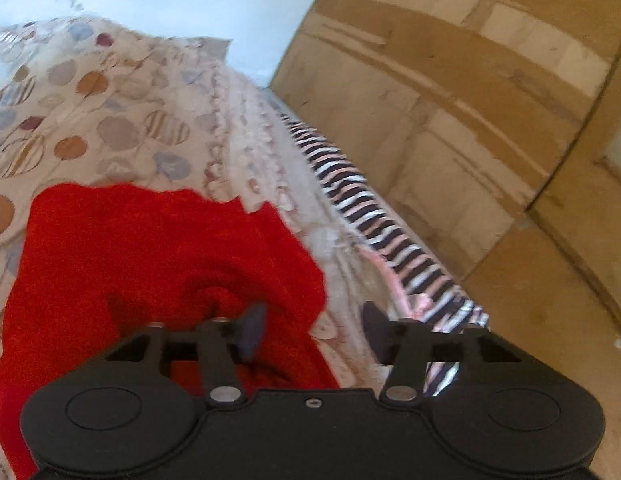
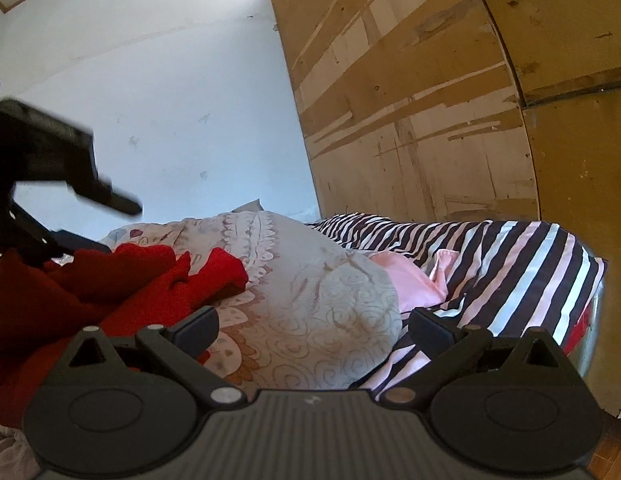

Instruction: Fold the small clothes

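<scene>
Left wrist: close above the bed [image 1: 122, 92], facing along it toward the wall.
Right wrist: low, facing across.
Shared: red garment [image 1: 150, 248], wardrobe [image 2: 430, 100].

A plain bright red knitted garment [image 1: 158, 256] lies on a cream quilt with brown, blue and striped circles [image 1: 90, 112], beside a navy, white and pink striped sheet [image 2: 510, 272].

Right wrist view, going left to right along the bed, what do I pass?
left tool → red garment → patterned quilt → pink cloth → striped sheet, with the wooden wardrobe standing behind the right half.
</scene>
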{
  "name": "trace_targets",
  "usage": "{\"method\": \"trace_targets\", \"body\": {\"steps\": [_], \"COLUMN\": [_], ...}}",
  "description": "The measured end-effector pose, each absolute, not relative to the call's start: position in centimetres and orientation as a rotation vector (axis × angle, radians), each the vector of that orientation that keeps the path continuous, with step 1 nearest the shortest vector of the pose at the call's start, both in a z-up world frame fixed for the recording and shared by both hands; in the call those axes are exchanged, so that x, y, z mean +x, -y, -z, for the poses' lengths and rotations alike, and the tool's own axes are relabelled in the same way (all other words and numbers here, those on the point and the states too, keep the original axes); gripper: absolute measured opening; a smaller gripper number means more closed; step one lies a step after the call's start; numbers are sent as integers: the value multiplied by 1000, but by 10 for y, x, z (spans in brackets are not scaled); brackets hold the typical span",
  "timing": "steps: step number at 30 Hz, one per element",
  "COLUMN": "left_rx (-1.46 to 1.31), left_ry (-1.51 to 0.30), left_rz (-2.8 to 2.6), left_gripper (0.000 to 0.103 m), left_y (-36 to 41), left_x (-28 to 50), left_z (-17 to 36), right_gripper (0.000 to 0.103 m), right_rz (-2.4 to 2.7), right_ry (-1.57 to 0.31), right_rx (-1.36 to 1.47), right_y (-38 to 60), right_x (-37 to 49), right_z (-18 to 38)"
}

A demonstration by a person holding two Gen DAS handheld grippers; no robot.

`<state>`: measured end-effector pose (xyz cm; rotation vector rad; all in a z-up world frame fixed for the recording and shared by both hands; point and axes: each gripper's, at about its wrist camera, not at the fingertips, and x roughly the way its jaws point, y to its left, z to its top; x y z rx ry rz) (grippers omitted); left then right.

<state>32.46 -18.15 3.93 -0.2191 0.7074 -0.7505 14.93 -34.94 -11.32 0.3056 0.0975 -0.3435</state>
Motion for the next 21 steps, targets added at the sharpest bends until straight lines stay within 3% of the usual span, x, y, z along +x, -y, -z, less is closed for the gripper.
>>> {"method": "trace_targets", "body": {"steps": [3, 6, 13, 21], "left_rx": [-229, -222, -48, 70], "left_ry": [-668, -594, -428, -410], "left_rz": [788, 782, 638, 575], "left_gripper": [87, 101, 102, 102], "left_y": [174, 160, 122, 94], "left_x": [313, 295, 256, 242], "left_z": [-50, -60, -58, -25], "right_gripper": [103, 103, 103, 103], "right_rz": [342, 342, 268, -64], "right_ry": [-108, -131, -146, -177], "right_rx": [293, 289, 307, 346], "right_y": [348, 346, 356, 382], "right_x": [151, 153, 152, 191], "right_z": [113, 113, 105, 58]}}
